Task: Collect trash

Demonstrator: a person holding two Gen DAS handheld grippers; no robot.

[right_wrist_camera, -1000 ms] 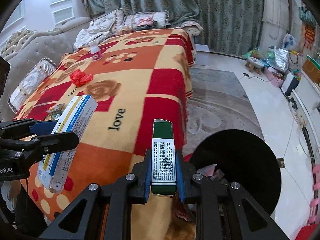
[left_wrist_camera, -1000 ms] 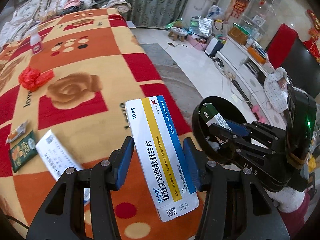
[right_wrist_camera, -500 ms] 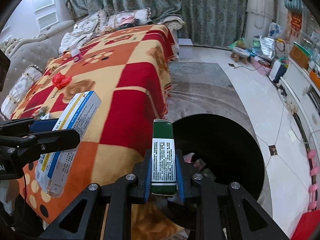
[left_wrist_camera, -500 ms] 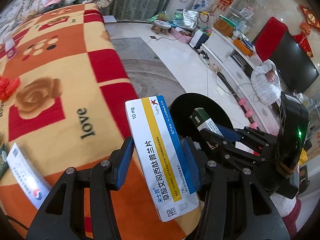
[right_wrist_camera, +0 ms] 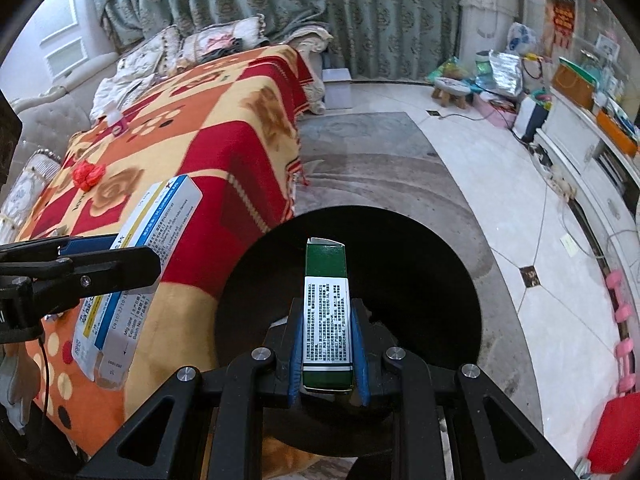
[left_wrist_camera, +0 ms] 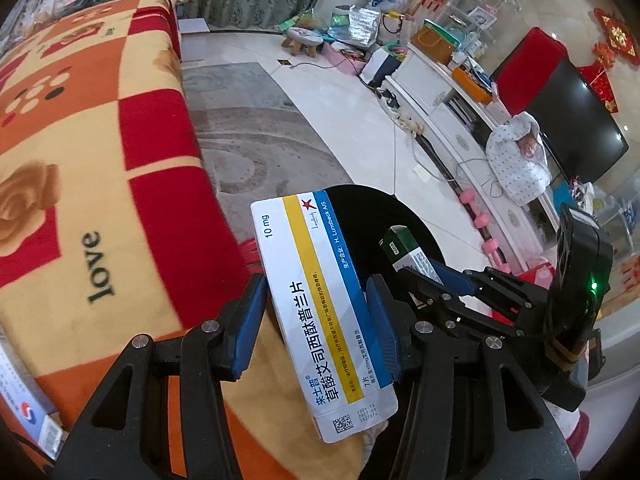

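Note:
My left gripper (left_wrist_camera: 316, 312) is shut on a white medicine box (left_wrist_camera: 320, 300) with yellow and blue stripes, held at the blanket's edge. The same white box (right_wrist_camera: 136, 264) shows at the left of the right wrist view. My right gripper (right_wrist_camera: 326, 344) is shut on a narrow green box (right_wrist_camera: 326, 312) with a white label, and it hangs over the dark mouth of a round black trash bin (right_wrist_camera: 420, 272). From the left wrist view the green box (left_wrist_camera: 404, 250) sits in front of the bin (left_wrist_camera: 360, 216), to the right of the white box.
A red, orange and yellow blanket (right_wrist_camera: 192, 128) covers the surface on the left, with a red crumpled scrap (right_wrist_camera: 87, 174) and a small bottle (right_wrist_camera: 116, 124) on it. Another white box (left_wrist_camera: 24, 404) lies at its near edge. Pink dumbbells (right_wrist_camera: 622, 340) and a white cabinet (left_wrist_camera: 452, 120) stand on the tiled floor.
Both grippers have swung right, off the blanket and toward the bin. The green box has come from beside the bin to over its mouth. Both grips are unchanged.

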